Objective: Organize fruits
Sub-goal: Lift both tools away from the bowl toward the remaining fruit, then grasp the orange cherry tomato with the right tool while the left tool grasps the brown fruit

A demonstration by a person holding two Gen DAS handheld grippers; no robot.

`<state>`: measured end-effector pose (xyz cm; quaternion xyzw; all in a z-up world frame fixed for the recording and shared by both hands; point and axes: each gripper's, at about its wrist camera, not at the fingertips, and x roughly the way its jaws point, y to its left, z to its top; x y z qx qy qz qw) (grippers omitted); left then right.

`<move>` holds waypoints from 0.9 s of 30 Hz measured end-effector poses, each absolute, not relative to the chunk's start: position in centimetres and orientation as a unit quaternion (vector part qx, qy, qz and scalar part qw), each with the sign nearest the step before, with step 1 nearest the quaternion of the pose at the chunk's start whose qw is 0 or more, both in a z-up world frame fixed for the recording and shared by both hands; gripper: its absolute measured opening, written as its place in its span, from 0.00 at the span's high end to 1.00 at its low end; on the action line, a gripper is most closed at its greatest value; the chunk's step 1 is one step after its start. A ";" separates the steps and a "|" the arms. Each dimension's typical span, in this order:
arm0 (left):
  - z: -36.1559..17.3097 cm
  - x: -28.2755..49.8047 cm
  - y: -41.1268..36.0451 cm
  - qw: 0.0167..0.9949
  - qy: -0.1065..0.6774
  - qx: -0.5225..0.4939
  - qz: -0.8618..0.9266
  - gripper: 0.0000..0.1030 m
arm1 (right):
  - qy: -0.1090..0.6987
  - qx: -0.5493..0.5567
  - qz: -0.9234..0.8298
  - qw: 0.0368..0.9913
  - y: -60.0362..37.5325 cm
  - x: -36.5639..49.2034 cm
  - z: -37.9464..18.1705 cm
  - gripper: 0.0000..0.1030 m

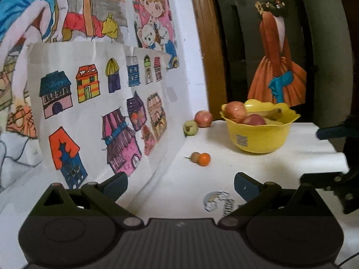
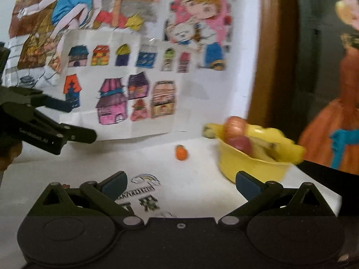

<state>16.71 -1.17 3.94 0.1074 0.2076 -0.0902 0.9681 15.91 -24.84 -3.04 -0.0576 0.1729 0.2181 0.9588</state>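
Fruit is only partly gathered, as we judge it. In the scalloped yellow plastic bowl (image 1: pixel 260 134), which stands near the far right corner of the white-covered table (image 1: pixel 291 157), we see two reddish apples (image 1: pixel 234 111) and a yellow banana (image 1: pixel 272 113). Four pieces lie outside it on the cloth. A third red apple (image 1: pixel 203 118) and a small green fruit (image 1: pixel 190 128) touch each other at the far edge of the table, left of the bowl. Nearer to us, a small round orange fruit (image 1: pixel 204 159) touches a small brown fruit with a stalk (image 1: pixel 195 157), well apart from the bowl.

We hold the left gripper (image 1: pixel 180 185) with its jaws spread wide and nothing between them. The right gripper (image 2: pixel 181 185) is also spread and empty, near the bowl. The right view is blurred, so details there are uncertain. It seems that four fruits remain to place.
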 end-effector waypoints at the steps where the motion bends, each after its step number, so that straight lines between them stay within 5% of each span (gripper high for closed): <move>1: 3.7 17.2 -0.9 0.969 0.205 0.109 -0.086 0.00 | 0.179 -0.063 0.226 0.955 -24.5 17.2 -3.4 0.06; 16: 0.9 21.5 0.3 0.969 0.157 0.184 -0.047 0.00 | 0.216 -0.134 0.259 0.932 -17.2 30.3 -6.8 0.20; 27: -0.6 23.7 0.2 0.963 0.170 0.197 -0.068 0.00 | 0.268 -0.102 0.243 0.927 -17.1 37.9 -8.8 0.44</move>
